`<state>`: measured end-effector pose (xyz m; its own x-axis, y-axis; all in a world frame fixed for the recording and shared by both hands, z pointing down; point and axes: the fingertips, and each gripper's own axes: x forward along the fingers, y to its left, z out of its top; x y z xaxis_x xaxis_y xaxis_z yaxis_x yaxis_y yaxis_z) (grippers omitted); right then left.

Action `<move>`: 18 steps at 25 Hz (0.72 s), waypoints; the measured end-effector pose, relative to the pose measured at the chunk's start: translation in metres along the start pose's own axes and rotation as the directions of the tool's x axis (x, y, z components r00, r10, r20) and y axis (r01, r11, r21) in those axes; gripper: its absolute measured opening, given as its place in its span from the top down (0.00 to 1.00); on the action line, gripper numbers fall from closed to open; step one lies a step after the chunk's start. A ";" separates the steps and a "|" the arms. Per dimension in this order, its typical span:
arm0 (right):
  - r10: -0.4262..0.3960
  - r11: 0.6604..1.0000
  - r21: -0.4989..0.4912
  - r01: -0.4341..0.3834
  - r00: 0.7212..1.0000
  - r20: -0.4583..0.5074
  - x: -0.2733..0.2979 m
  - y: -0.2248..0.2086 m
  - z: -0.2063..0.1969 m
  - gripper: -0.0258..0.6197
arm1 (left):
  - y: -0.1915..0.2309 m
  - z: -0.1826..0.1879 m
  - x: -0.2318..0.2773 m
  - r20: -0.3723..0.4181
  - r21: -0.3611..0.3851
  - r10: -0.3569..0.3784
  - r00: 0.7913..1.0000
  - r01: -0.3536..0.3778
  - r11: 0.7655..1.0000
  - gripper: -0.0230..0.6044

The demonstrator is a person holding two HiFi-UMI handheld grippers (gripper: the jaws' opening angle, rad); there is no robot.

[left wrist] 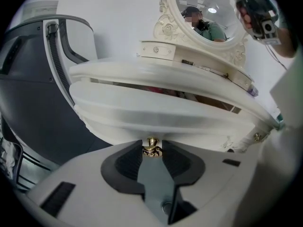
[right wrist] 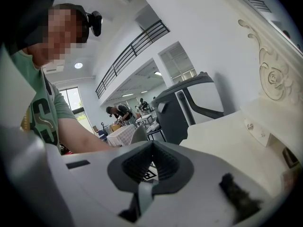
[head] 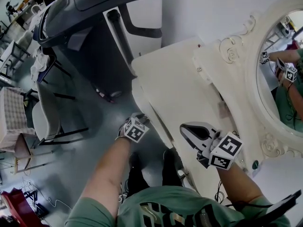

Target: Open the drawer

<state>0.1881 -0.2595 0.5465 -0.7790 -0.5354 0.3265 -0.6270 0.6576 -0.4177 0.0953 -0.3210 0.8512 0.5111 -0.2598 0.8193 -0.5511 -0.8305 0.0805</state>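
The left gripper [left wrist: 152,144] has its jaws clamped on the small round brass knob [left wrist: 152,150] at 6 o'clock of the white curved drawer front [left wrist: 165,117]. That shallow tip-hold may slip under pull. The right gripper [right wrist: 150,145] has jaws together, empty.

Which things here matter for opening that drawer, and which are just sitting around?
In the job:
- drawer
- gold knob
- left tool, closed on that knob

Just about:
- oval mirror
- grey machine
- chair
- right tool, shut and empty
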 end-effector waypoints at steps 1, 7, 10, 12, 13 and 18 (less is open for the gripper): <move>0.002 1.000 0.000 -0.002 1.000 0.000 0.001 0.002 0.000 0.95 | 0.001 -0.003 -0.002 -0.003 -0.001 0.003 1.000 -0.003 1.000 0.75; 0.020 1.000 -0.004 -0.020 1.000 -0.003 0.010 0.013 -0.003 0.95 | 0.007 -0.023 -0.016 -0.016 -0.007 0.016 1.000 -0.016 1.000 0.75; 0.026 1.000 -0.006 -0.026 1.000 -0.005 0.013 0.019 -0.004 0.95 | 0.010 -0.031 -0.022 -0.025 -0.006 0.022 0.999 -0.022 1.000 0.75; 0.029 1.000 -0.007 -0.029 1.000 -0.005 0.015 0.021 -0.004 0.95 | 0.011 -0.035 -0.024 -0.026 -0.008 0.025 0.999 -0.025 1.000 0.75; 0.031 1.000 -0.008 -0.031 1.000 -0.006 0.016 0.022 -0.005 0.95 | 0.011 -0.036 -0.026 -0.026 -0.010 0.026 0.999 -0.026 1.000 0.75; 0.037 0.999 -0.013 -0.037 0.999 -0.007 0.020 0.029 -0.004 0.95 | 0.015 -0.044 -0.032 -0.023 -0.017 0.036 0.999 -0.036 0.999 0.75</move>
<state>0.1543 -0.2494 0.5447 -0.8016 -0.5072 0.3166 -0.5979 0.6835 -0.4187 0.0416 -0.3029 0.8510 0.4756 -0.2775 0.8347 -0.5800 -0.8124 0.0604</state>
